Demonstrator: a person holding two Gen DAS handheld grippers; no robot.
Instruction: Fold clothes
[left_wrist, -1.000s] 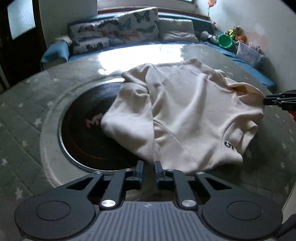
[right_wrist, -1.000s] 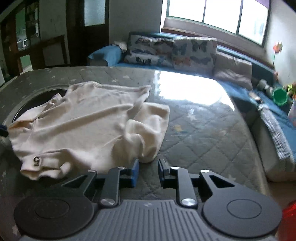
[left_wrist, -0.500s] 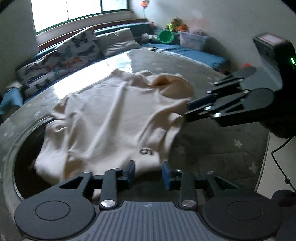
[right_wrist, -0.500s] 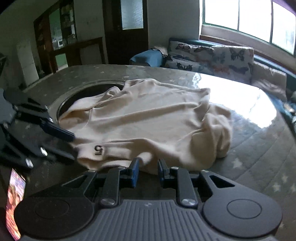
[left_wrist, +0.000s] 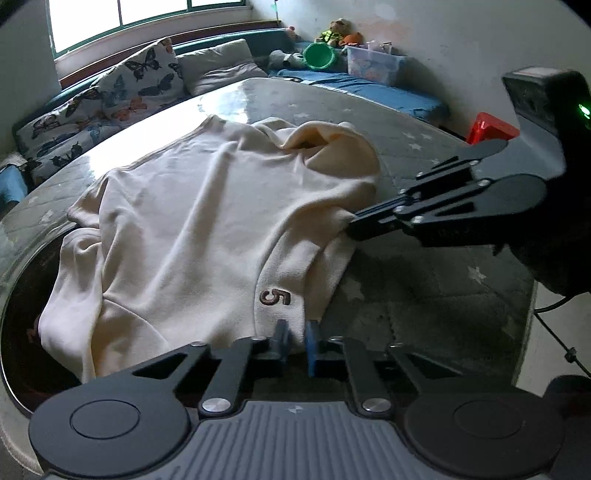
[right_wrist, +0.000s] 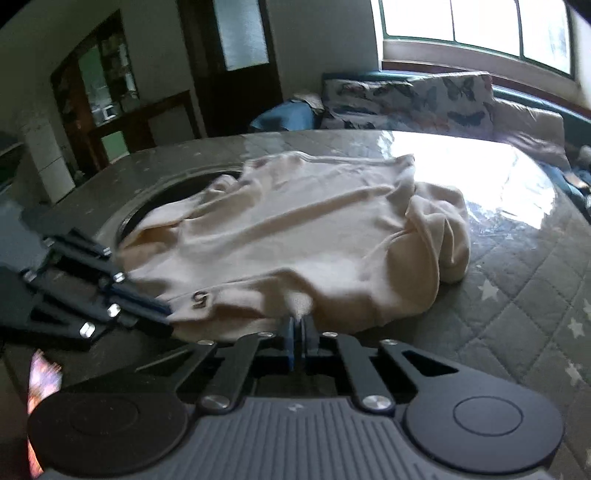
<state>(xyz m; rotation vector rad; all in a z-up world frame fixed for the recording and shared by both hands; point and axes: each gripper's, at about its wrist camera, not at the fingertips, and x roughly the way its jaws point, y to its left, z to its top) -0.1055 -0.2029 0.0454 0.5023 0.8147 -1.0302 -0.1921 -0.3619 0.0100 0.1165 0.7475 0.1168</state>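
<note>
Sweater (left_wrist: 207, 229) lies on quilted table (left_wrist: 424, 295), far part over dark round inset. L gripper (left_wrist: 295, 341) closing on hem by "5"; R gripper (right_wrist: 297, 334) clamped on same near edge. Bare tabletop to the right.

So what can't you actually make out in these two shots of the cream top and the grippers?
- Left gripper, left wrist view: jaws closing on the cream top; the hem hides the pad contact.
- Right gripper, right wrist view: motion blur smears the fabric at its tips.
- Dark round inset, both views: mostly covered by the top.
- Sleeves: bunched under folds.
</note>
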